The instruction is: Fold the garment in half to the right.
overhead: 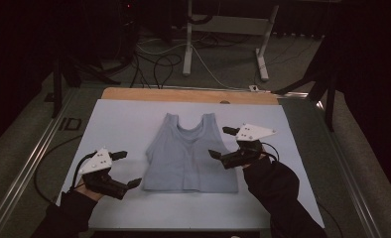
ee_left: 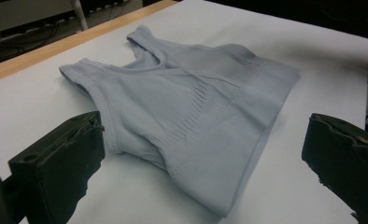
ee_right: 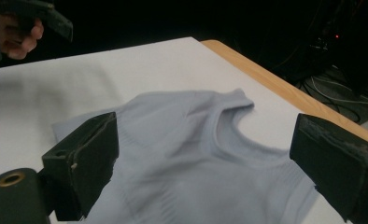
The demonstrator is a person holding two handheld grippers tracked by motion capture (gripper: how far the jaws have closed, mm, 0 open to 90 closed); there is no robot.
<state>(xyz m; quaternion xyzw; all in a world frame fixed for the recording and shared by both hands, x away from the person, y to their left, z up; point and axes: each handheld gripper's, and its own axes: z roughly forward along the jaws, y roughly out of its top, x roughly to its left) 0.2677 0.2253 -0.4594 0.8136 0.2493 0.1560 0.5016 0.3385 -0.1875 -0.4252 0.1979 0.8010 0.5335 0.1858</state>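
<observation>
A light grey sleeveless top [overhead: 188,156] lies flat in the middle of a pale sheet [overhead: 124,119], neck towards the far edge. My left gripper [overhead: 129,168] stands open just off the top's near left corner, nothing between its fingers. In the left gripper view the top [ee_left: 191,112] lies ahead of the two wide-apart black jaws. My right gripper [overhead: 222,143] is open at the top's right armhole side, hovering over its edge. In the right gripper view the top [ee_right: 196,154] spreads between and under the jaws, neck hole to the right.
The pale sheet covers a wooden table whose bare edge [overhead: 183,94] shows at the far side. Beyond it are a white stand's legs [overhead: 188,44] and loose cables on the floor [overhead: 154,64]. The other hand with its gripper [ee_right: 28,23] shows at top left of the right gripper view.
</observation>
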